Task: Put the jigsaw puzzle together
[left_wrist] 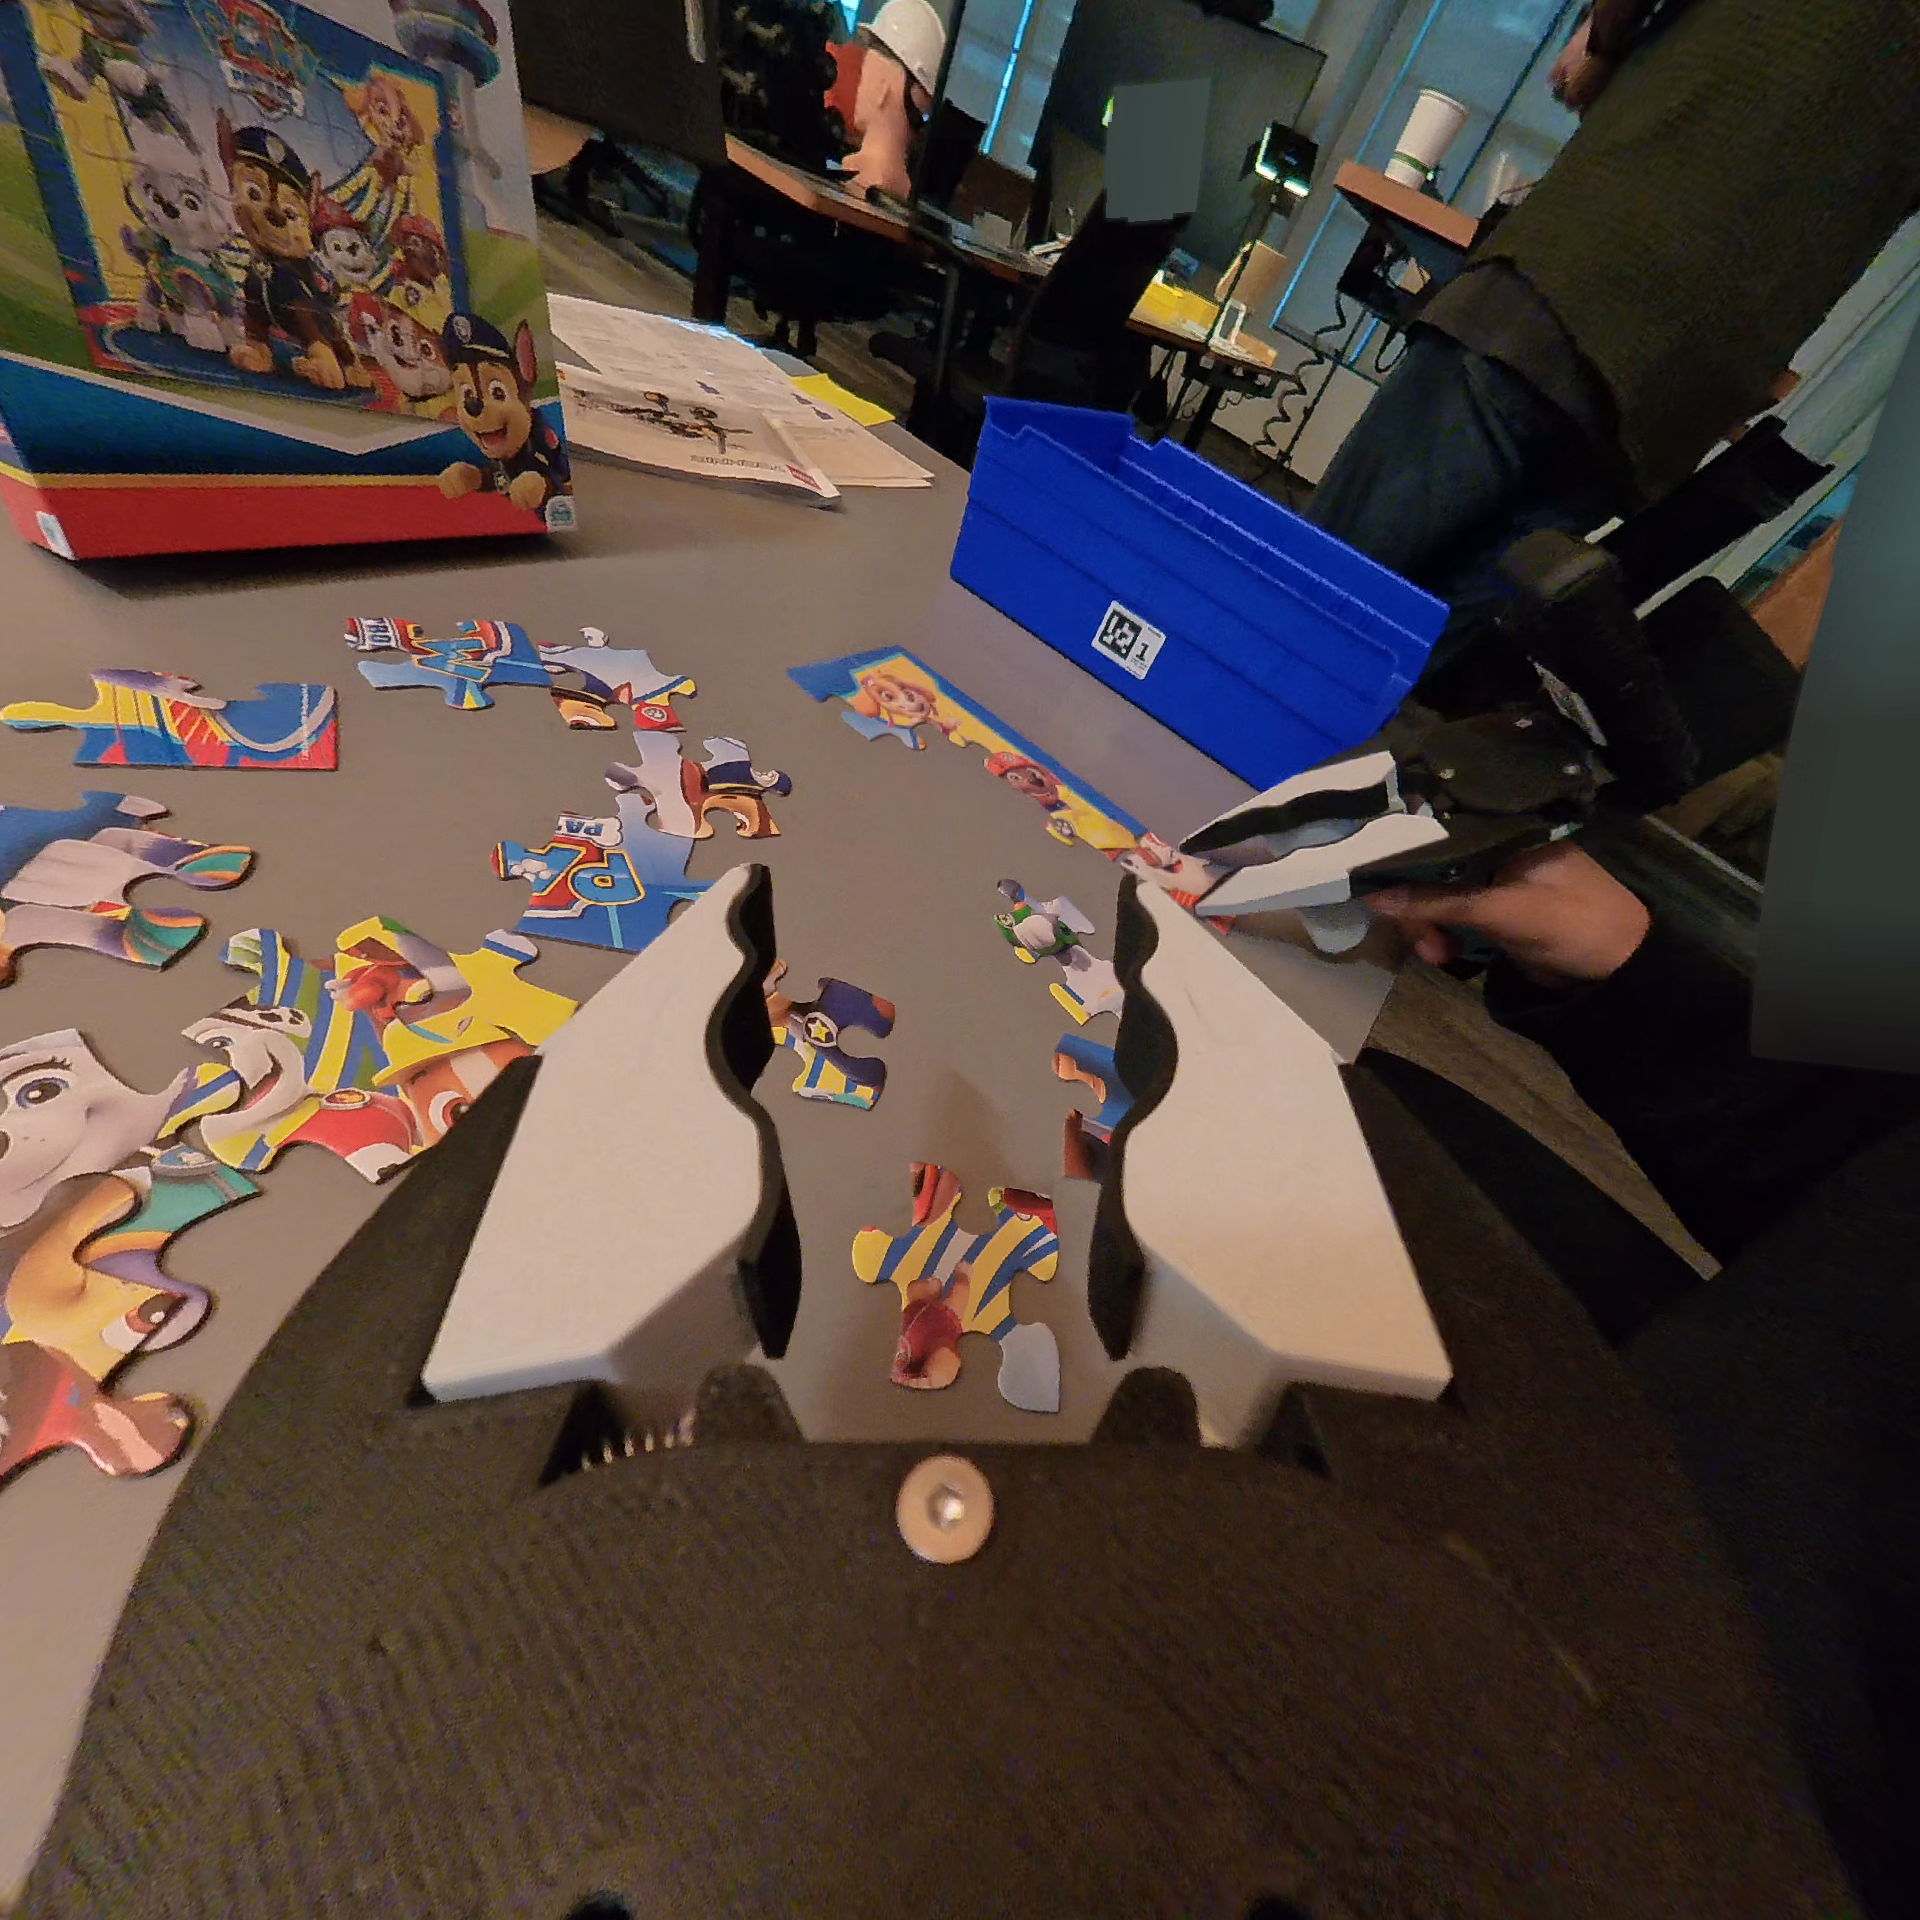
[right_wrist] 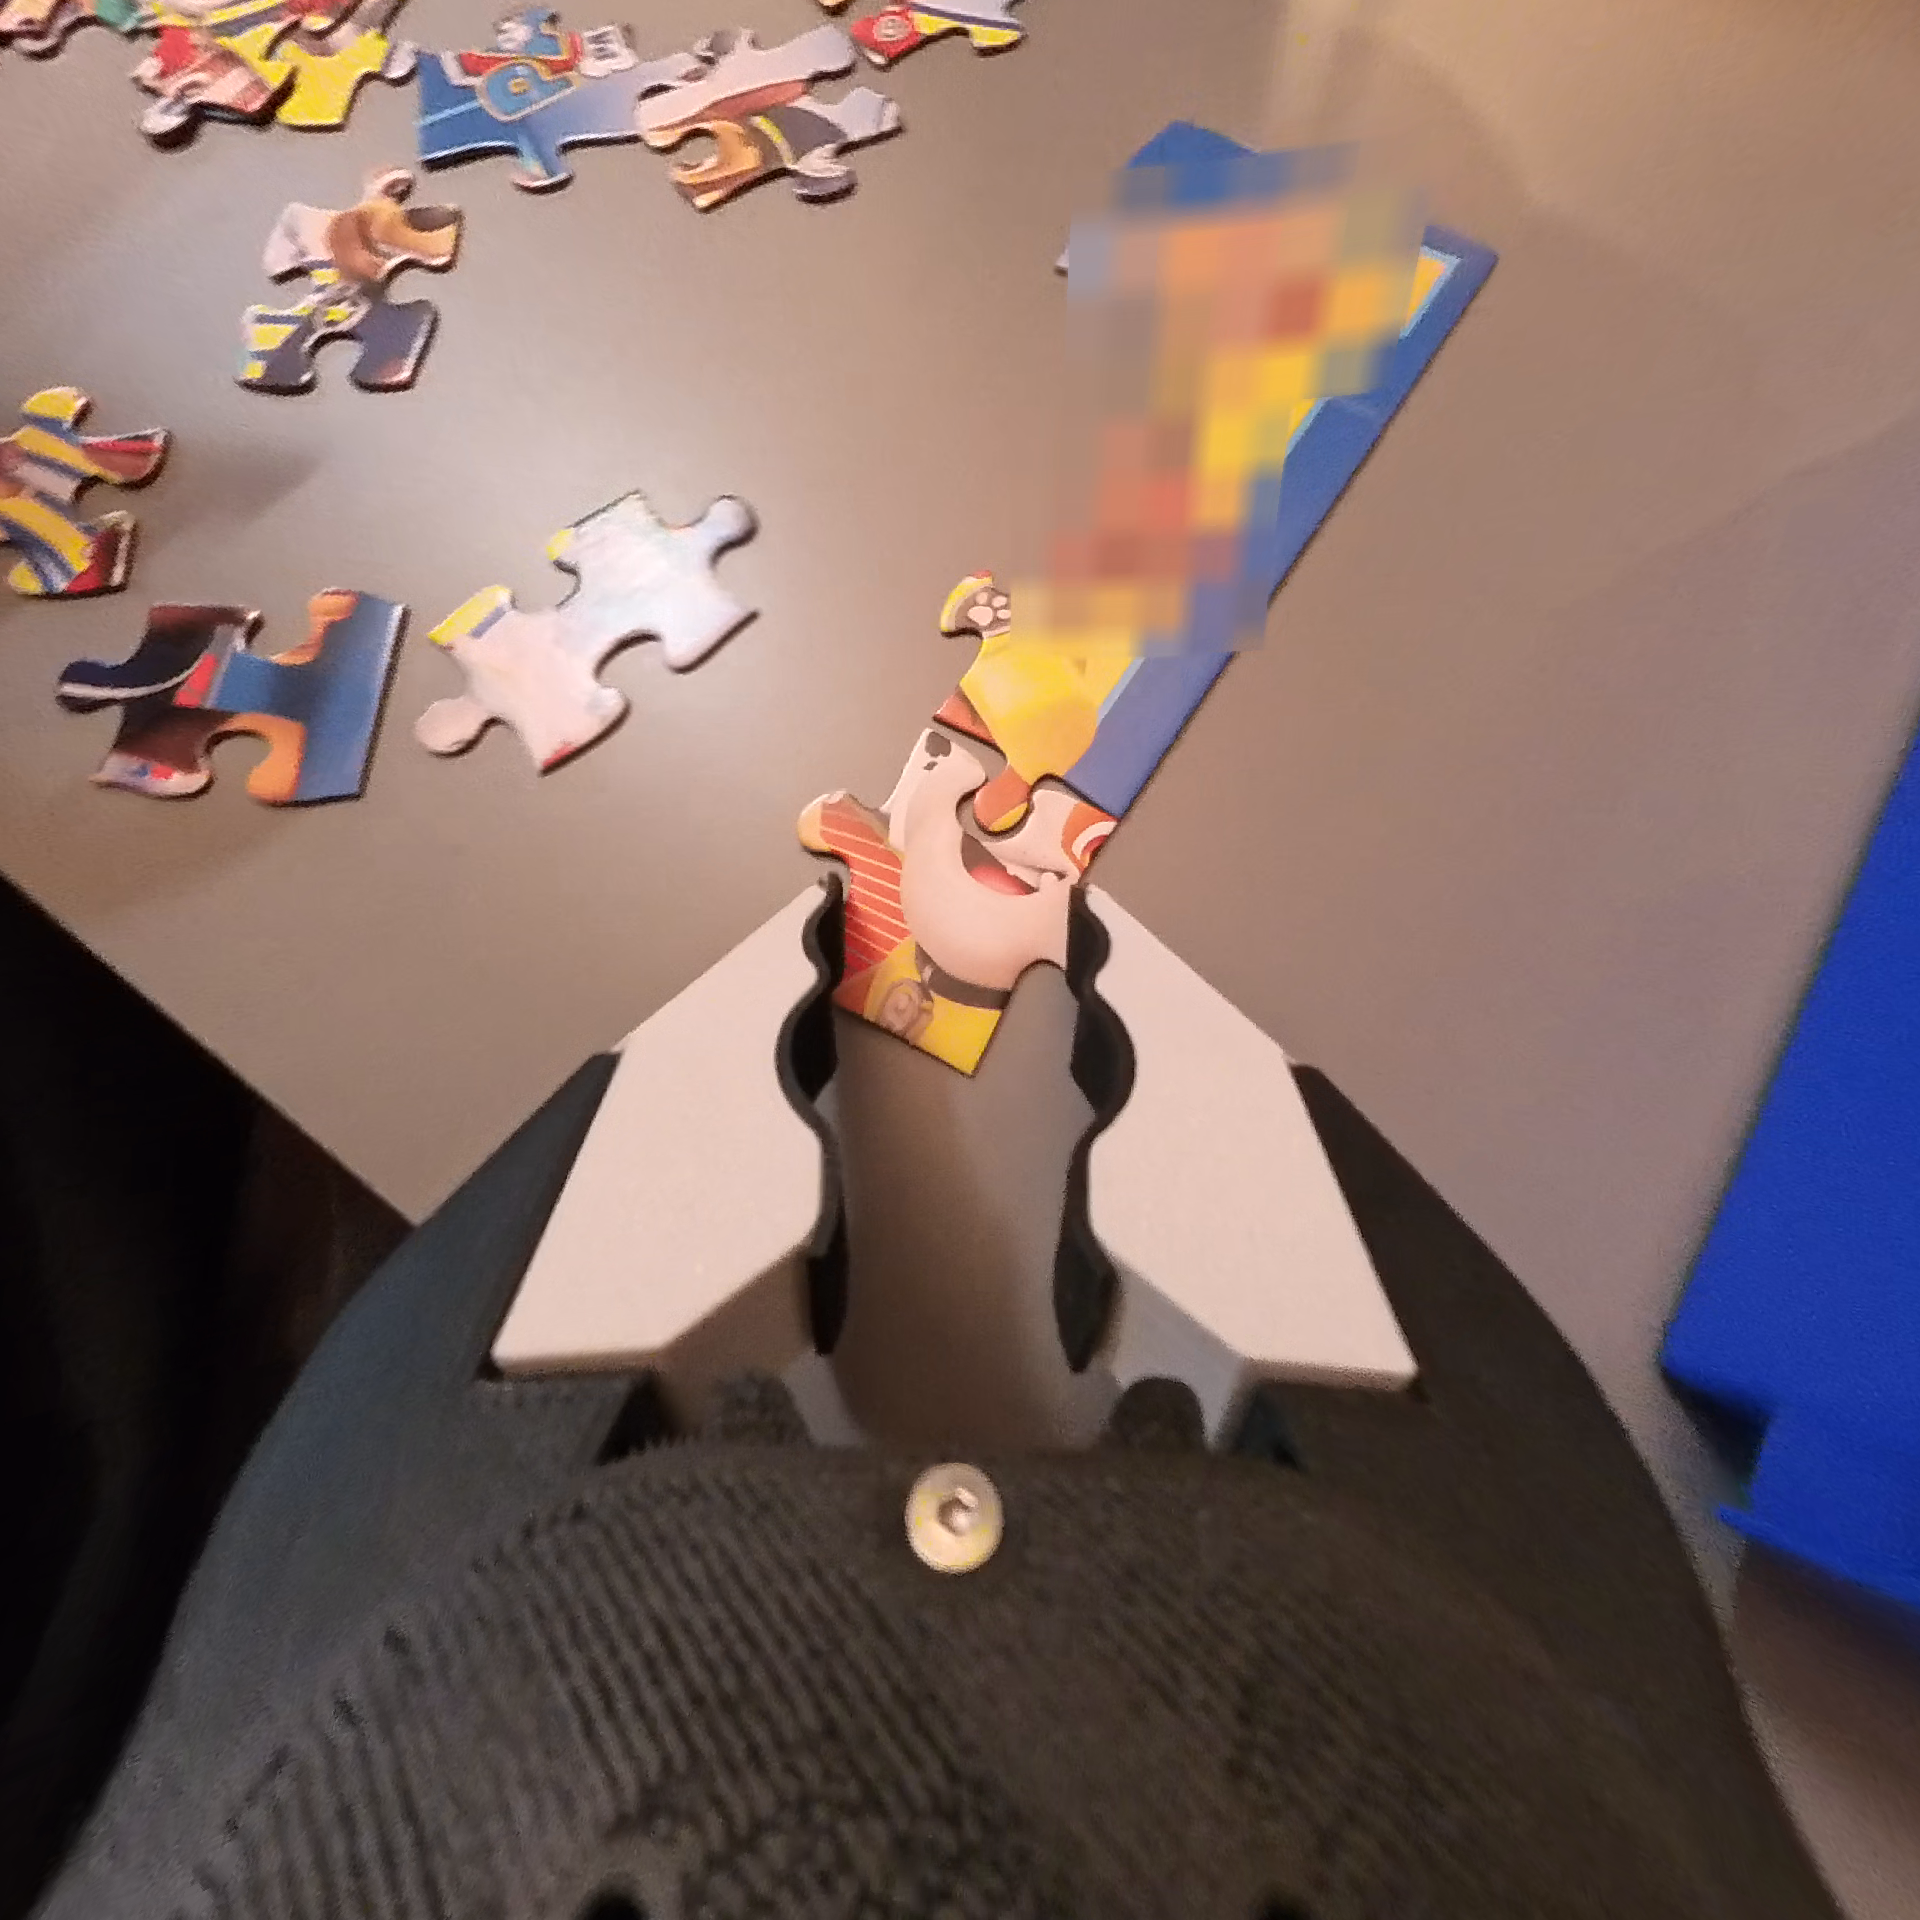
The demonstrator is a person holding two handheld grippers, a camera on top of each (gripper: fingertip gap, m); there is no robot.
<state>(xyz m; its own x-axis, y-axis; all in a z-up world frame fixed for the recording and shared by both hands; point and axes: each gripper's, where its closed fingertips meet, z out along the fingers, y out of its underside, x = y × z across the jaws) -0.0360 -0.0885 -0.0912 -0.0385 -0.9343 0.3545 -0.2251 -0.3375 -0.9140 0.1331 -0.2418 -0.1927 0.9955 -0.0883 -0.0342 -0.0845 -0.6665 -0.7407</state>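
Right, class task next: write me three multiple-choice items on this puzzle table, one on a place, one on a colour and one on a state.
1. Where does the blue bin stand?
A. on the grey table, beyond the joined strip of pieces
B. on top of the puzzle box
C. on the floor

2. What colour is the bottom band of the puzzle box?
A. green
B. white
C. red

3. How is the left gripper?
A. shut on a puzzle piece
B. open, gripping nothing
C. shut on a sheet of paper

Answers:
1 A: the bin sits on the tabletop, just past the strip.
2 C: a red band runs along the box's base.
3 B: its fingers stand wide apart, and the loose pieces seen between them lie flat on the table.
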